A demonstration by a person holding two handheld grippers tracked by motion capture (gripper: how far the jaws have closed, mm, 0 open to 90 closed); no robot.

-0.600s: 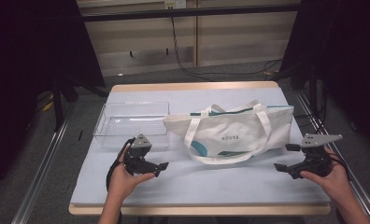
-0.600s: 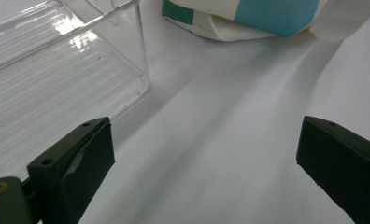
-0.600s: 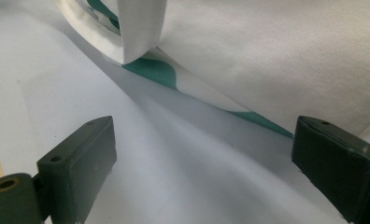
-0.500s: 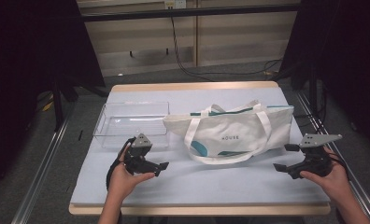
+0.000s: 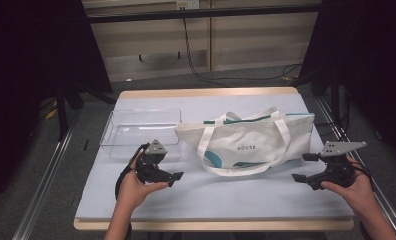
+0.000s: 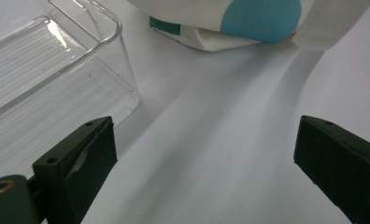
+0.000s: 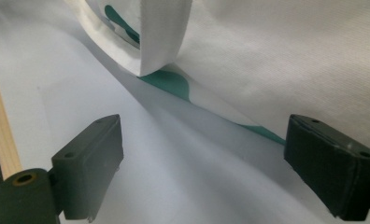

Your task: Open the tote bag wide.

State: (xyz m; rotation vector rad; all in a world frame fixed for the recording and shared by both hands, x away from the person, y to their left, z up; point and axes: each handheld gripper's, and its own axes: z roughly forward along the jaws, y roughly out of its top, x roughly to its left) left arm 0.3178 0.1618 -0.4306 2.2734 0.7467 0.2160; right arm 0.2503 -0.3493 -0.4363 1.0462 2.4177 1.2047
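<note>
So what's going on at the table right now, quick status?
Left hand-held gripper open, holding nothing. Right hand-held gripper open, holding nothing. Tote bag lies flat between them, untouched. Clear tray beside the bag; nothing blocks it.

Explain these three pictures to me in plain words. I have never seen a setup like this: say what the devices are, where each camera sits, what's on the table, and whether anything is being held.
There is no robot here. A person holds a hand-held claw in each hand: the left claw and the right claw. The wide picture comes from a fixed camera above the person's side of the table. The other two come from small cameras riding on each claw, looking along its two black jaws.

On the table lie a white tote bag with teal patches, and to its left a clear plastic tray that looks empty.

Nothing is held. Both claws stand open over bare tabletop, the left one near the tray, the right one near the bag's edge.
</note>
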